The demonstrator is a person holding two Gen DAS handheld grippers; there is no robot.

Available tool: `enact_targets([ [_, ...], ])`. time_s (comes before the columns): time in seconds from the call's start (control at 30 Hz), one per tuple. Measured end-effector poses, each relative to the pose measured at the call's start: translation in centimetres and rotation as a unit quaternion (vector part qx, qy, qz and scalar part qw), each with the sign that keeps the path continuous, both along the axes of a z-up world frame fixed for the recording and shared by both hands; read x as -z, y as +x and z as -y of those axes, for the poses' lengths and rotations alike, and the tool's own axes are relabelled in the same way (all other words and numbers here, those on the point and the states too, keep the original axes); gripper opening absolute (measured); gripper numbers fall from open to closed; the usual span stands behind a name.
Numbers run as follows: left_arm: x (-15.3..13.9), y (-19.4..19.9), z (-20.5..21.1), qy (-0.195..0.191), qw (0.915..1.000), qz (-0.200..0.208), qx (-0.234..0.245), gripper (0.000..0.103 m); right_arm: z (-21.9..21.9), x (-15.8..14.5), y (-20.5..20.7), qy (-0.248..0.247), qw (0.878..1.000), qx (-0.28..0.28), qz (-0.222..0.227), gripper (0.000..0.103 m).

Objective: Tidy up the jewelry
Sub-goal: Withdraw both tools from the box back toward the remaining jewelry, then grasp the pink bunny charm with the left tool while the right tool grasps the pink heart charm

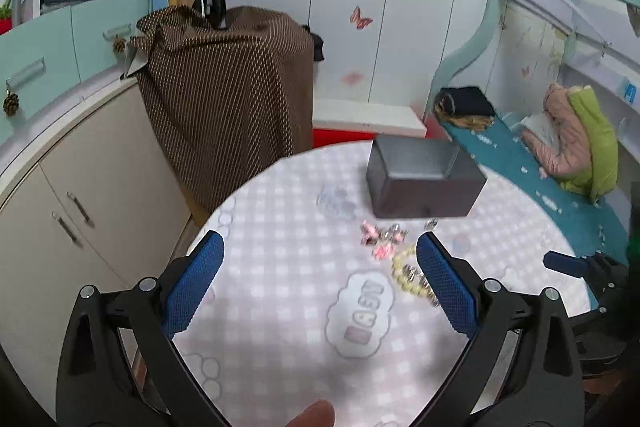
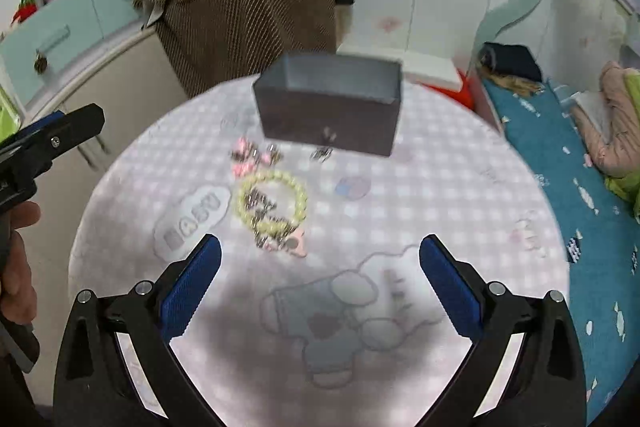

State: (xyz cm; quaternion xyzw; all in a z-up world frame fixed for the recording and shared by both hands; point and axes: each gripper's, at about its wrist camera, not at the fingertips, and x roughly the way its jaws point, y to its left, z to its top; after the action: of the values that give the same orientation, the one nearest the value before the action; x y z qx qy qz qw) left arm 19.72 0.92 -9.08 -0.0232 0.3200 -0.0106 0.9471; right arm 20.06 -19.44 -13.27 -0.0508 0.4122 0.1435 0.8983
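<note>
A dark open-topped jewelry box stands at the far side of the round table; the same box shows in the left wrist view. In front of it lie a pale yellow bead bracelet, small pink and silver pieces and a silver clasp. In the left wrist view the bracelet lies just inside my right-hand finger. My left gripper hangs open above the table, holding nothing. My right gripper is open too, short of the bracelet.
A brown dotted cloth covers something behind the table. Cabinets stand to the left, a bed with a teal sheet and clothes to the right. The left gripper's tip and a hand show at the left edge.
</note>
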Motion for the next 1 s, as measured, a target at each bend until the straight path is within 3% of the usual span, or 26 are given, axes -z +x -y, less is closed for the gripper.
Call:
enact_targets([
  [0.07,0.7,0.0,0.1,-0.001,1.0000,-0.008,0.002,0.097,-0.3,1.2,0.5,-0.006,1.000,-0.006,-0.012,0.093],
  [0.23,2.3,0.2,0.7,0.002,0.9995,-0.028,0.011,0.097,-0.7,3.2,1.6,-0.012,0.999,-0.015,-0.035,0.067],
  [0.47,3.1,0.7,1.0,0.002,0.9991,-0.040,0.013,0.097,-1.3,4.3,2.3,-0.014,0.999,-0.034,-0.040,0.064],
  [0.67,3.3,1.1,1.0,0.002,0.9989,-0.045,0.014,0.097,-1.7,5.1,2.3,-0.031,0.998,-0.051,-0.027,0.043],
  [0.73,3.5,1.2,1.0,0.000,0.9987,-0.049,0.013,0.097,-1.5,5.0,2.4,-0.028,0.998,-0.056,-0.023,0.023],
  [0.77,3.5,1.3,1.0,0.000,0.9987,-0.050,0.014,0.097,-1.4,5.0,2.4,-0.028,0.998,-0.057,-0.021,0.020],
  [1.0,4.0,1.5,1.4,0.002,0.9983,-0.055,0.020,0.097,-0.1,4.7,2.3,-0.006,0.998,-0.056,-0.021,0.019],
])
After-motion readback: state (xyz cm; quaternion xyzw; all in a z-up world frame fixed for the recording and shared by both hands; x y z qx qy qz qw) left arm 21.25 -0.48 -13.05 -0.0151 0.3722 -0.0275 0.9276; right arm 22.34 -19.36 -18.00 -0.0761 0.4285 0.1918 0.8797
